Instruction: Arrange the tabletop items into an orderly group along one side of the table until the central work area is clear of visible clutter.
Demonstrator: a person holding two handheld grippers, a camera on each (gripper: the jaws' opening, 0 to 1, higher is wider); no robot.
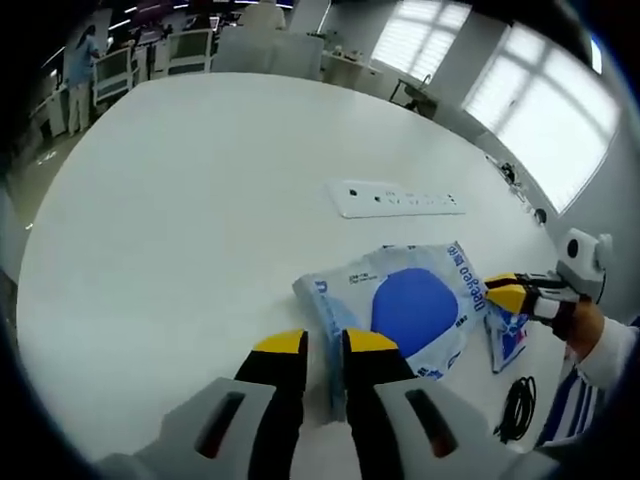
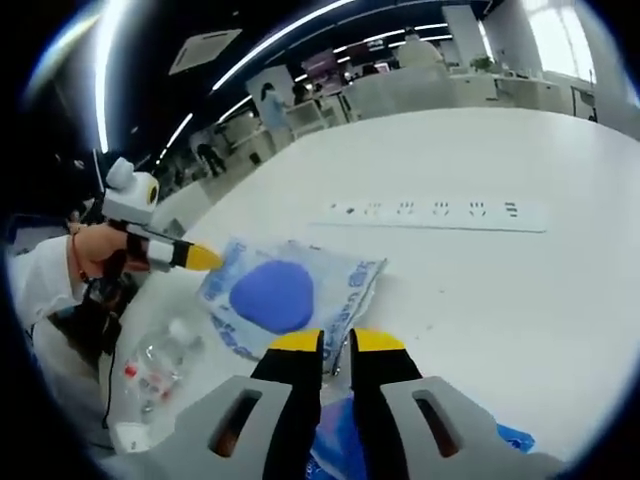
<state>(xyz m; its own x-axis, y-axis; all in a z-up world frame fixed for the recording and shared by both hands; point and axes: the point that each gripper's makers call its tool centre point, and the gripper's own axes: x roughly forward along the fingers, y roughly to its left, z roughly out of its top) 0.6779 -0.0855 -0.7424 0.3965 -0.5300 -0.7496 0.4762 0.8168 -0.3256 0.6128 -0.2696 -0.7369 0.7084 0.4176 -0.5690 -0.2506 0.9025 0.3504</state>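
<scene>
Left gripper view: the blue-and-white packet (image 1: pixel 415 310) is lying flat on the white tabletop (image 1: pixel 200 200), just ahead of my left tongs (image 1: pixel 325 345) and slightly to their right. Its long axis is running across the view, from the near corner at my left jaw tips toward my right tongs (image 1: pixel 510 292), which are coming in from the right. Both tongs are sitting at opposite edges of the same packet, so neither is clearly nearer.

My left tongs are standing narrow, jaws almost together, and a corner of the packet appears to be passing between them; I am judging this as a pinch on the packet edge, not certain. In the right gripper view my right tongs (image 2: pixel 336 345) are also narrow, with the packet (image 2: pixel 285 295) edge at the tips. Whether they are actually clamping it I cannot tell.

Outward: a second blue wrapper (image 1: pixel 508 340) is lying beside the packet, a black cable (image 1: pixel 515 408) near the tabletop edge, a clear plastic bottle (image 2: pixel 165 365) to the side, and a white power strip (image 1: pixel 398 198) farther in.
</scene>
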